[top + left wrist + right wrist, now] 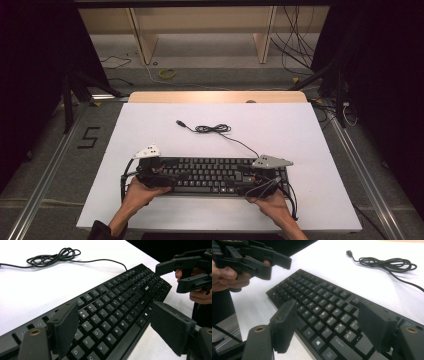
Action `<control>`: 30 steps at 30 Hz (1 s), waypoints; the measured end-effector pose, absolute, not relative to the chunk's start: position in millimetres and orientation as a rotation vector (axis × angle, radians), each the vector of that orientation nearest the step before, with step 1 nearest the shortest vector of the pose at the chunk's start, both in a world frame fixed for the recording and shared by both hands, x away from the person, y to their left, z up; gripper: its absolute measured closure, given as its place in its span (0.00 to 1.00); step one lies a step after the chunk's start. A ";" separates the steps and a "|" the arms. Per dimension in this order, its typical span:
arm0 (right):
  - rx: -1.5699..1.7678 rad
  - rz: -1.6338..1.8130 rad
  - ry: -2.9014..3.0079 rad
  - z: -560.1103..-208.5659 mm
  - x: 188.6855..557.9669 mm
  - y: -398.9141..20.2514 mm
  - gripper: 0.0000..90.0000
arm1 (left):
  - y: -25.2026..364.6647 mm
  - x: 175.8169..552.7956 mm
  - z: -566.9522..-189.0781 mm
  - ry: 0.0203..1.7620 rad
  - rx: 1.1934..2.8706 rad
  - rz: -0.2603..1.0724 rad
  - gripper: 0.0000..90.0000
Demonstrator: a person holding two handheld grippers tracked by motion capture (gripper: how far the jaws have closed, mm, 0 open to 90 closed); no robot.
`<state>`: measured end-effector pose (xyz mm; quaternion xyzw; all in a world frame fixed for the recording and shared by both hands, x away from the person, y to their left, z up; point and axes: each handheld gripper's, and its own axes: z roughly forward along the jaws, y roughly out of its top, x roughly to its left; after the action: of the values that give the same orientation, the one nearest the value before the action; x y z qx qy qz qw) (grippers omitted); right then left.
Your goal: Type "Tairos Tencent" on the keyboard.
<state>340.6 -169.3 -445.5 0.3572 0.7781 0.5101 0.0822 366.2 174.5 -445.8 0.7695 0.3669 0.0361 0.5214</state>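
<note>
The keyboard [212, 175] looked like black plastic, with matt keys and a slightly shiny frame. Its cable [216, 129] was thin, smooth and rubbery. The table top [280, 125] was white, flat and matt, like painted board, and a strip of pale wood [215, 97] showed at its far edge. The left gripper [113, 326] and the right gripper [327, 323] were dull black plastic. Their pads [65, 327] looked rough and soft, like foam. Small brass-coloured metal rings [259, 329] shone near them.

Both hand-held grippers [167, 176] [250, 184] gape, jaws wide apart.
</note>
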 end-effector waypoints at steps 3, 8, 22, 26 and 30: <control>1.068 1.522 2.318 -445.6 337.9 -173.2 0.37 | 177.1 361.7 -447.1 0.879 1.837 0.089 0.24; 1.080 1.525 2.292 -446.0 333.5 -181.9 0.37 | 179.1 354.3 -449.8 0.866 1.829 0.093 0.24; 1.094 1.530 2.229 -448.0 317.2 -203.8 0.37 | 180.4 341.3 -453.1 0.851 1.838 0.095 0.24; 1.102 1.526 2.216 -449.2 312.9 -209.9 0.37 | 183.2 339.3 -455.2 0.862 1.832 0.096 0.24; 1.114 1.522 2.203 -450.4 310.0 -215.9 0.37 | 185.7 336.9 -456.6 0.866 1.832 0.097 0.24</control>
<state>310.0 -215.9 -450.4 0.3813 0.7540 0.5210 0.1206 336.9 185.7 -456.6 0.7669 0.3624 0.0405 0.5282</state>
